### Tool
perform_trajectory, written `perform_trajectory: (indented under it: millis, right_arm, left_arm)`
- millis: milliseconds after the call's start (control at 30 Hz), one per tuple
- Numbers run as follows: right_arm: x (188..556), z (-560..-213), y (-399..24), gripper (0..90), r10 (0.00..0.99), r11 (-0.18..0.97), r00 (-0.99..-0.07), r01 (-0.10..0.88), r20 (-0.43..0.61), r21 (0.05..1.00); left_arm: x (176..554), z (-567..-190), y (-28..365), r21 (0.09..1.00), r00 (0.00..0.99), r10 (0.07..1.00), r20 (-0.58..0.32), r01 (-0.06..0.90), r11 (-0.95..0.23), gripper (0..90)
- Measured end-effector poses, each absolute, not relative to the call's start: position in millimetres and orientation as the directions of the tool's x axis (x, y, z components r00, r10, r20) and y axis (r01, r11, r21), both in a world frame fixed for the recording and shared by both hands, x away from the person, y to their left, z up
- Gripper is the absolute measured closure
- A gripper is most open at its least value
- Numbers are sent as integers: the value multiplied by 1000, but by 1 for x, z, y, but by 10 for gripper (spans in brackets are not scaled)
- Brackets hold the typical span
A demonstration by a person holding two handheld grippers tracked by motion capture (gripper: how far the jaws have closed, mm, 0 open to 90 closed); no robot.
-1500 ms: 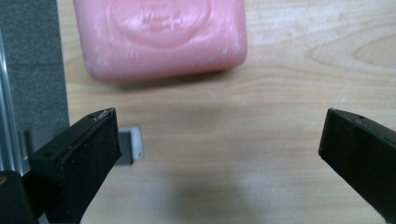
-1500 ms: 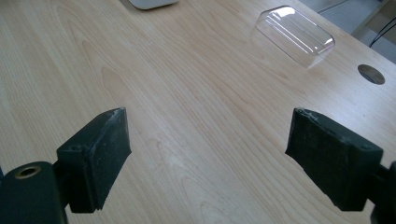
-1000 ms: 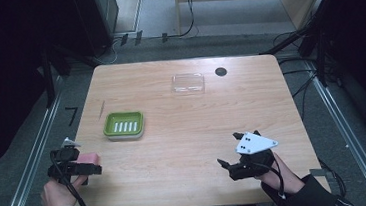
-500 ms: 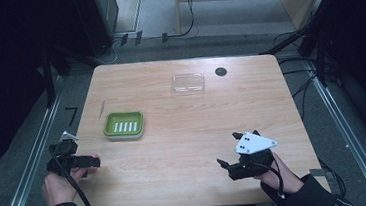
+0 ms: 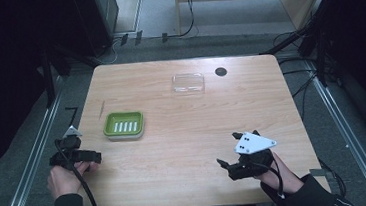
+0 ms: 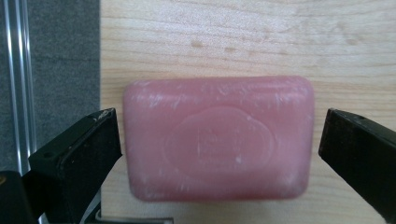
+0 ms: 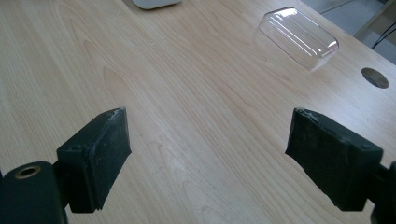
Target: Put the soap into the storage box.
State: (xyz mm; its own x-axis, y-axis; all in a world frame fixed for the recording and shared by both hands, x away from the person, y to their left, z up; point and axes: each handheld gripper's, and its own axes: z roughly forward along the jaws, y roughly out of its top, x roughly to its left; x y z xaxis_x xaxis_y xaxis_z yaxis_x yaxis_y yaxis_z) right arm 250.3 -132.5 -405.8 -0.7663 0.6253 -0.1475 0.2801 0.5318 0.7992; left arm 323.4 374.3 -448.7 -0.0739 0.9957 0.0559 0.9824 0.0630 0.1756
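While your left gripper (image 6: 219, 154) straddles the pink soap (image 6: 217, 138) at the table's (image 5: 198, 131) near-left edge, jaws wide, not touching, right gripper (image 7: 208, 158) open, empty.

My 2 handheld grippers: the left gripper (image 5: 77, 155) is black with a black trailing cable; the right gripper (image 5: 236, 166) is black and carries a grey 3-cornered plate. My sleeves are dark.

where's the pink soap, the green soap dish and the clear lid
pink soap (image 6: 217, 140), left gripper view, on its stamped top face
green soap dish (image 5: 123, 126), high view, on its slotted floor
clear lid (image 7: 299, 37), right gripper view, on its domed top
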Motion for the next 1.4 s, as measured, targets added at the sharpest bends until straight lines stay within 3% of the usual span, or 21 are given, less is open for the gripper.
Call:
perform_trajectory:
  millis: [467, 733, 1400]
  right_arm:
    - [250, -406, -133, 139, 628, 531, -765, 282, -147, 799]
    - [250, -406, -133, 138, 627, 532, -765, 281, -148, 799]
    - [250, -406, -133, 138, 628, 531, -763, 280, -150, 800]
  left_arm:
    - [331, -455, 374, 131, -68, 995, 78, 990, 58, 0]
    - [329, -451, 375, 147, -63, 996, 66, 988, 53, 132]
    - [328, -451, 375, 136, -56, 997, 58, 990, 47, 137]
